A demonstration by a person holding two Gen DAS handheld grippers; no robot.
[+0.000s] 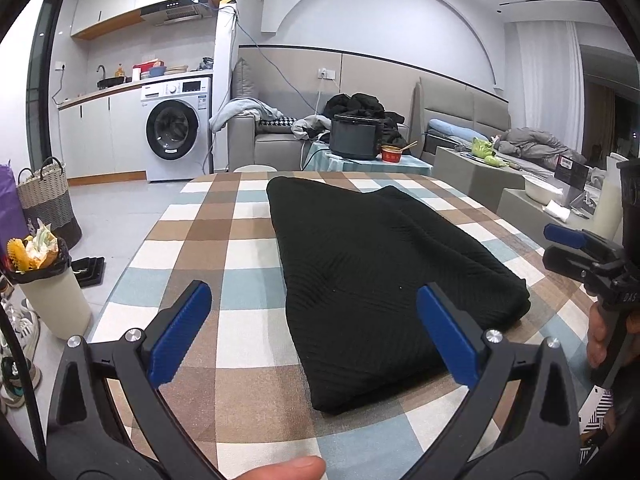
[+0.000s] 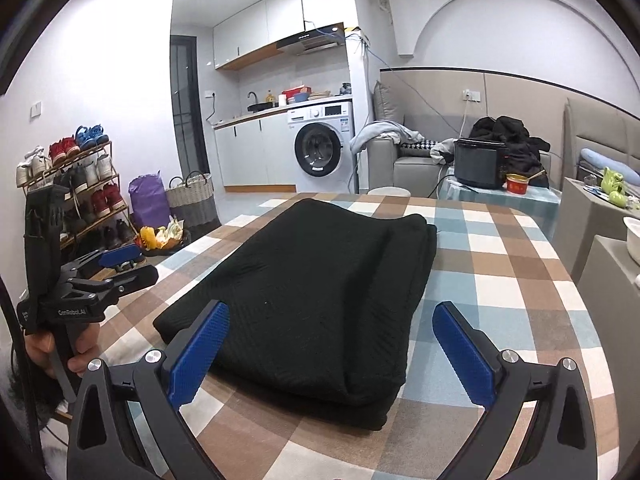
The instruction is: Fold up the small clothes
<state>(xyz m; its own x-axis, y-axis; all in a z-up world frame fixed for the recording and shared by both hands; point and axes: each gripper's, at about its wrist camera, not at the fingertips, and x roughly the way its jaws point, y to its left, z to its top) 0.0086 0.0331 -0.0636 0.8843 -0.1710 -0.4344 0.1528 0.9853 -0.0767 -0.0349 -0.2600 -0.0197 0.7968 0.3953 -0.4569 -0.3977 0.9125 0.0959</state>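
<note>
Knitwear folded and flat: the black ribbed garment [image 1: 372, 280] lies as a thick, soft-edged rectangle on the checked tablecloth [image 1: 208, 224]. Left gripper [image 1: 316, 332] and right gripper [image 2: 330, 350] hover just short of it, blue pads spread wide, pinching nothing. Best next, I'd say, is lifting clear without snagging the near fold.

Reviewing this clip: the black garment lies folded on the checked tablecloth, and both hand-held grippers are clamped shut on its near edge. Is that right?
Not quite. The black garment does lie folded on the checked tablecloth, but neither gripper is clamped on it. The right wrist view shows the right hand-held gripper with jaws wide open and nothing between its pads; the left wrist view shows the left hand-held gripper equally open.
</note>
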